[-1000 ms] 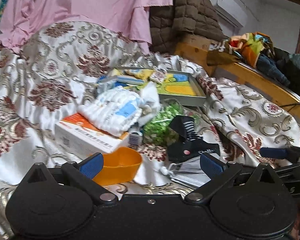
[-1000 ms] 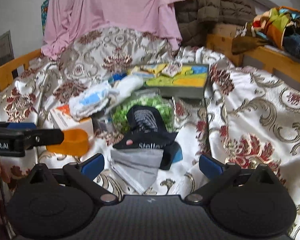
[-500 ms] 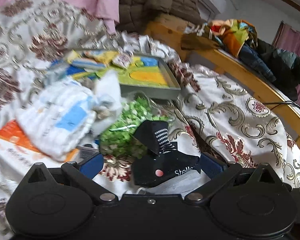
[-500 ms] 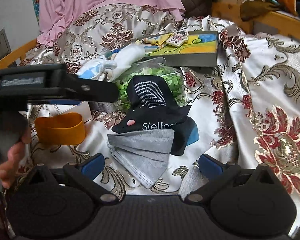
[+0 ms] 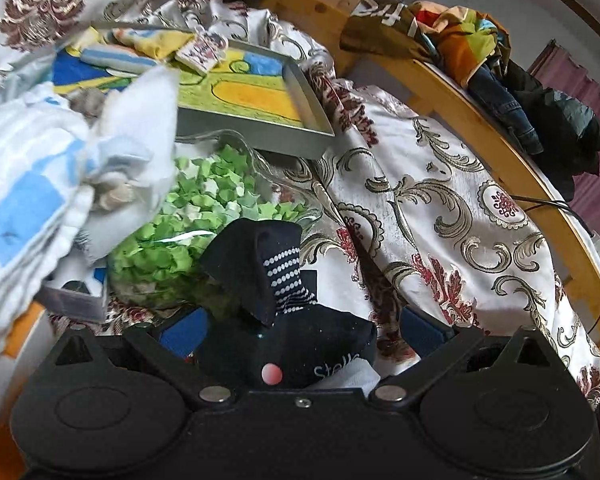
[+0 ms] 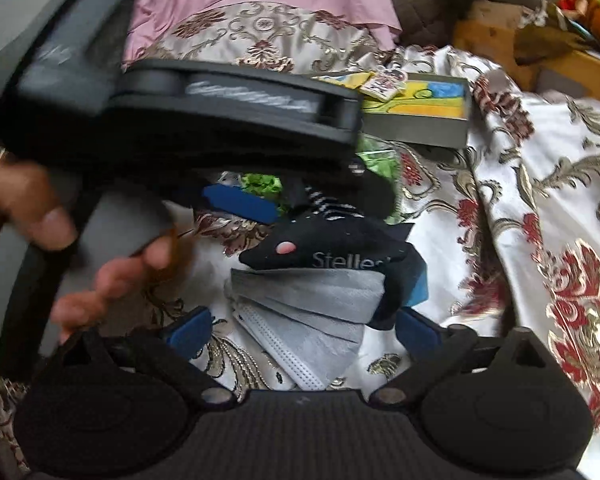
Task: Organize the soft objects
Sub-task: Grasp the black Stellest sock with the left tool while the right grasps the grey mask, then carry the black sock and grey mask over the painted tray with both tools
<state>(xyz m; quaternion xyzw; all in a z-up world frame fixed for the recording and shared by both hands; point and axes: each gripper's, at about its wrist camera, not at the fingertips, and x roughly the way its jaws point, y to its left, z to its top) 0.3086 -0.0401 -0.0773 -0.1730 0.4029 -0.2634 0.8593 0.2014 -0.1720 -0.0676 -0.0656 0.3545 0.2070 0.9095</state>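
Note:
A black sock (image 5: 288,320) with white dots and a pink spot lies crumpled on the patterned bedspread. My left gripper (image 5: 304,328) is open and straddles it, one blue pad on either side. In the right wrist view the same sock (image 6: 332,248) rests on a stack of grey face masks (image 6: 308,304). My right gripper (image 6: 303,330) is open just in front of the masks, holding nothing. A folded white and blue cloth (image 5: 32,192) lies at the left.
A bag of green paper stars (image 5: 188,232) sits behind the sock. Beyond it is a grey tray (image 5: 256,132) holding colourful items. A wooden bed rail (image 5: 480,120) with piled clothes runs along the right. A hand (image 6: 40,208) grips the left tool.
My left gripper has swung right and forward from the orange cup to the black sock, which now sits between its fingers. My right gripper has moved closer to the masks.

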